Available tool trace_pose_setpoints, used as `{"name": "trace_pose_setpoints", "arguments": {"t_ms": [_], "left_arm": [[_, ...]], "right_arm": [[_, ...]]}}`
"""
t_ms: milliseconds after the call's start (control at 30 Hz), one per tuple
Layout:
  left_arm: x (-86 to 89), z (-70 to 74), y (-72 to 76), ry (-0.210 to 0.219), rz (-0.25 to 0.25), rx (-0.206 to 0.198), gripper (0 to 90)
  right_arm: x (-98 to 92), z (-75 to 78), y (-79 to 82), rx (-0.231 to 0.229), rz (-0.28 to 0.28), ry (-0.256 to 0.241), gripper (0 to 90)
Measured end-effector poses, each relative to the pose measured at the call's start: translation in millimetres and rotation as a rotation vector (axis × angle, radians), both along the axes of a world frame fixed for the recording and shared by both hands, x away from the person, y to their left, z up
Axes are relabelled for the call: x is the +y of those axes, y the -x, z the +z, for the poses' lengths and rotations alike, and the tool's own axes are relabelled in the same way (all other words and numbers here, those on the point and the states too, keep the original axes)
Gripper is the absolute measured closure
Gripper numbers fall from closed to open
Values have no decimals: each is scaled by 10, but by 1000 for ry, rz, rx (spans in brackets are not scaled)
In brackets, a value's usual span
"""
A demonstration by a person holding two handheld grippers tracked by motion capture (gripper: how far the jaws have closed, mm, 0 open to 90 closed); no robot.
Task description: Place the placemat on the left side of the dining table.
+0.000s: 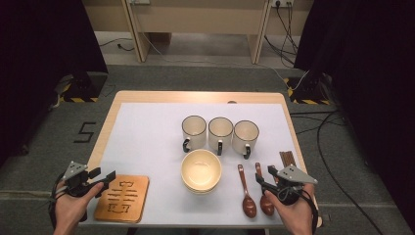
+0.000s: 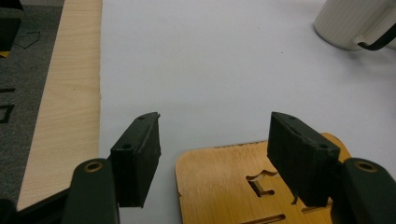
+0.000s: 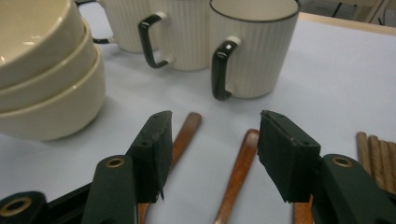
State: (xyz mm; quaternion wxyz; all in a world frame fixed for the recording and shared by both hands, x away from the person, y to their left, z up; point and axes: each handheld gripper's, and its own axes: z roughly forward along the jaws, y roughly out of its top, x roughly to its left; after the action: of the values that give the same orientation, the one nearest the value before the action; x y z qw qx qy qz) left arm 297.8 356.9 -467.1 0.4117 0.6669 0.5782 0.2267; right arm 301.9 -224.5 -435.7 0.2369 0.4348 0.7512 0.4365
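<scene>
High view: left gripper [image 1: 108,177] at the near left edge of the table [image 1: 110,115], fingers spread wide and gripping nothing, poised at the left side of a wooden trivet [image 1: 122,198] lying flat on the white sheet [image 1: 147,132]. Right gripper [image 1: 263,182] at the near right, fingers likewise wide and gripping nothing, hovering over 2 wooden spoons [image 1: 248,200] laid side by side, bowls toward the person. Just beside the spoons on the left, a stack of cream bowls [image 1: 201,170]; behind it, 3 ribbed mugs [image 1: 220,133] in a row, dark handles turned toward the near edge. Brown chopsticks [image 1: 287,158] near the right border of the sheet.

Left gripper view: trivet [image 2: 224,186] low in the frame, its far left corner between the 2 open fingers [image 2: 137,154], right finger above the cut-out pattern, no contact visible. 1 mug [image 2: 355,23] far off at upper right.

Right gripper view: 2 spoon handles [image 3: 238,170] running up between the parted fingers [image 3: 154,149], untouched; bowl stack [image 3: 46,70] at left, mugs [image 3: 254,46] behind, chopsticks [image 3: 378,158] at right.
</scene>
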Motion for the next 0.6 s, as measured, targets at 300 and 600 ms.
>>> {"name": "trace_pose_setpoints", "arguments": {"t_ms": [300,600], "left_arm": [[-8,4,29,1,-11,-3,347],[3,46,150,21,-38,-21,345]], "right_arm": [[240,166,-57,-38,77,-10,440],[574,340,-83,-73,175,-12,441]]}}
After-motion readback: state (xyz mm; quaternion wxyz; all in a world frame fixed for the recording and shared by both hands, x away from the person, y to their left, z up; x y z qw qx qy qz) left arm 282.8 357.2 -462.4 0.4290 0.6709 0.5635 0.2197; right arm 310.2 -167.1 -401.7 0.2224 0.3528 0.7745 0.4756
